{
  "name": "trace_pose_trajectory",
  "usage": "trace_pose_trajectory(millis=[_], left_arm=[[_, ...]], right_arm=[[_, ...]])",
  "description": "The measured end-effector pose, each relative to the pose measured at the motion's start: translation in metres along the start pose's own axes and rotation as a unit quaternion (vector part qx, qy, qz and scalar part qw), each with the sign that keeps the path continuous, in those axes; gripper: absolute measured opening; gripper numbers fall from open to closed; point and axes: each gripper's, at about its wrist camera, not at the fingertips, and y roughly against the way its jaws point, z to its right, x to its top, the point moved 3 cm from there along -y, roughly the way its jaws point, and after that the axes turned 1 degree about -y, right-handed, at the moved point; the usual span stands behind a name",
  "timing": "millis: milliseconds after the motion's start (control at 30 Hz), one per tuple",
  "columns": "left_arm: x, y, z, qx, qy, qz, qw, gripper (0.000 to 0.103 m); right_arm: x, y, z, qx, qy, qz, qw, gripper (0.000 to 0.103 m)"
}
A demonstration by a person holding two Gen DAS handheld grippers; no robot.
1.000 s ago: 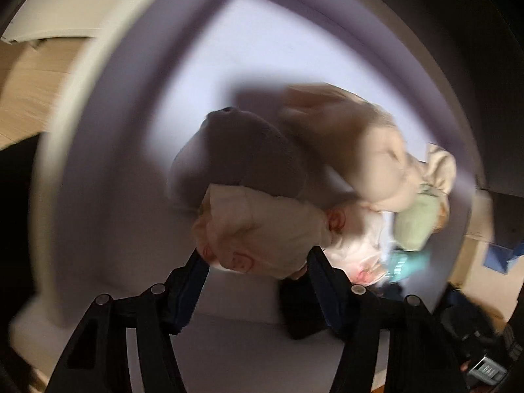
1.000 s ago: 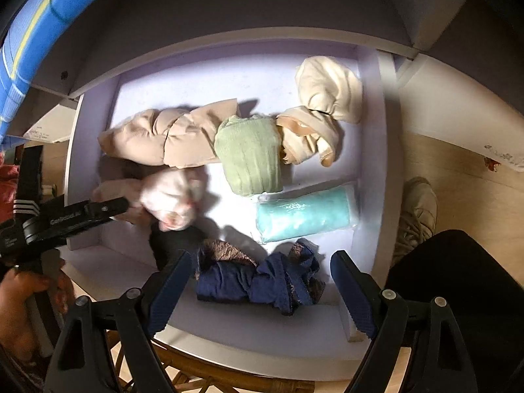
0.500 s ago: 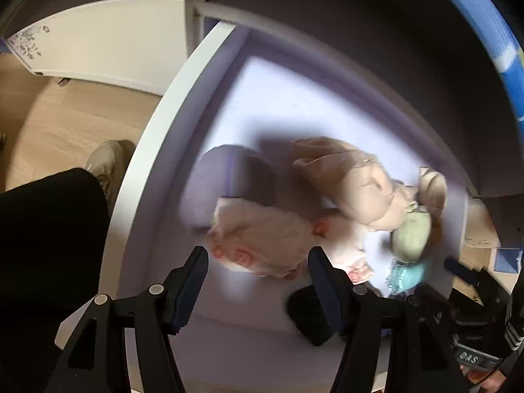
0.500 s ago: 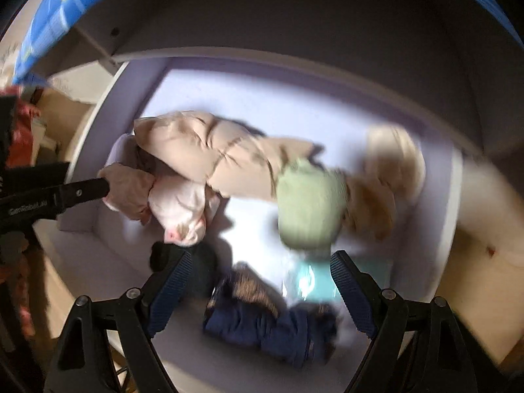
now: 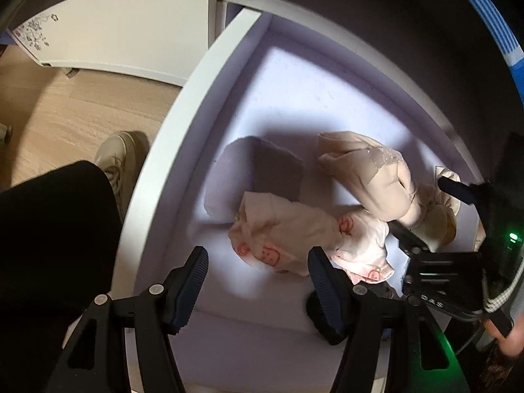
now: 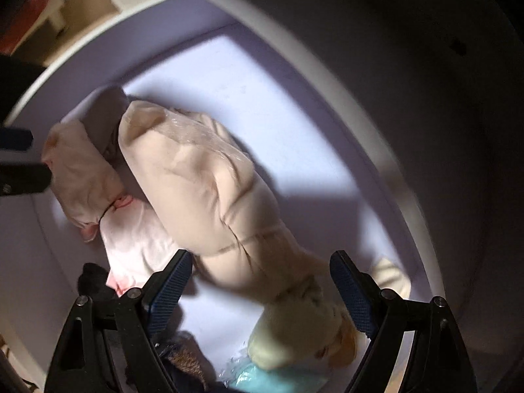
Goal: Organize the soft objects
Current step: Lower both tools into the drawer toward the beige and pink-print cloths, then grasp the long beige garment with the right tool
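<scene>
Rolled clothes lie bunched in the pale lilac drawer (image 5: pixel 249 75), probably so each bundle stays compact. Left gripper (image 5: pixel 257 270) hangs open above the cream roll with pink prints (image 5: pixel 288 232), touching nothing. Right gripper (image 6: pixel 258 281) gapes over the long, wrinkled beige bundle (image 6: pixel 209 183), not yet clamping its soft, puffy fabric.

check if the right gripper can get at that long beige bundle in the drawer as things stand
Probably yes. The right gripper is open and pointing down over the long beige bundle, which lies on top of the pile with nothing covering it. The pink printed garment sits beside and partly under it, so it may get snagged.
</scene>
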Motion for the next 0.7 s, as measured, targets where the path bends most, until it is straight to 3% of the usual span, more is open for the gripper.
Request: trace_pose_trajectory(millis=[167, 300, 467, 600, 700], left_arm=[[0.001, 0.003, -0.01, -0.011, 0.017, 0.0, 0.9998, 0.064], [0.003, 0.0, -0.011, -0.014, 0.031, -0.002, 0.9994, 0.064], [0.003, 0.004, -0.013, -0.014, 0.032, -0.001, 0.9994, 0.064], [0.004, 0.007, -0.014, -0.007, 0.026, 0.005, 0.9996, 0.064], [0.004, 0.006, -0.012, -0.007, 0.02, 0.007, 0.9998, 0.064]], right_arm=[[0.014, -0.021, -0.009, 0.016, -0.001, -0.034, 0.999, 0.08], [0.017, -0.028, -0.002, 0.034, -0.051, -0.048, 0.997, 0.065], [0.01, -0.026, 0.006, 0.081, -0.108, -0.065, 0.989, 0.06], [-0.012, -0.02, 0.019, 0.142, -0.195, -0.091, 0.966, 0.058], [-0.037, -0.019, 0.03, 0.196, -0.288, -0.122, 0.929, 0.057]])
